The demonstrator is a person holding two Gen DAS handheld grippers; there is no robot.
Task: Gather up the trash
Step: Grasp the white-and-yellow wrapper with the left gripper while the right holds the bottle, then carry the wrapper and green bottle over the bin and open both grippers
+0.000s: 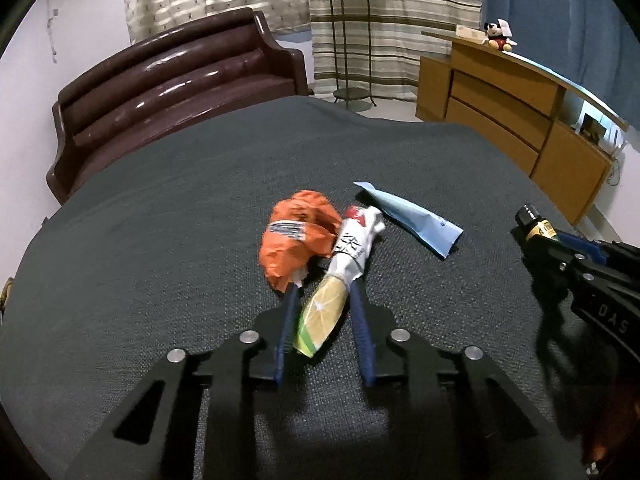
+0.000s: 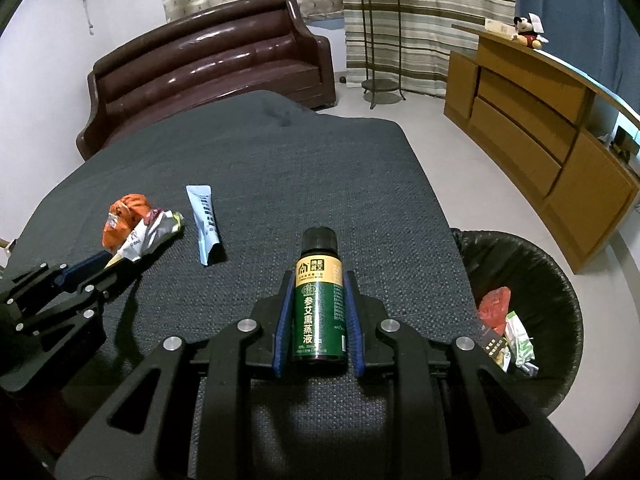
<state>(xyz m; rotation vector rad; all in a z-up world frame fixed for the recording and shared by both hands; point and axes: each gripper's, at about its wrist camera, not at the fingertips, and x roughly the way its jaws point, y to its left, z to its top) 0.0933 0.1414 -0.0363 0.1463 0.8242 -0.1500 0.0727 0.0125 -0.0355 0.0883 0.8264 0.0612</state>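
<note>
The left gripper (image 1: 325, 280) is clamped on a wrapper (image 1: 344, 268) beside orange trash (image 1: 296, 236); the right gripper (image 2: 318, 280) grips a bottle (image 2: 319, 300) near the bin (image 2: 560, 280)

Open grey cloth (image 2: 280, 168) is lying clear beyond the blue sachet (image 2: 205, 224) and orange wrapper (image 2: 126, 216), while the bin (image 2: 560, 280) is standing off the table's right edge.

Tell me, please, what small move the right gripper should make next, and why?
Probably carry the green bottle rightward over the black bin: the right gripper is shut on it above the table, and the lined bin stands just past the table's right edge.
</note>
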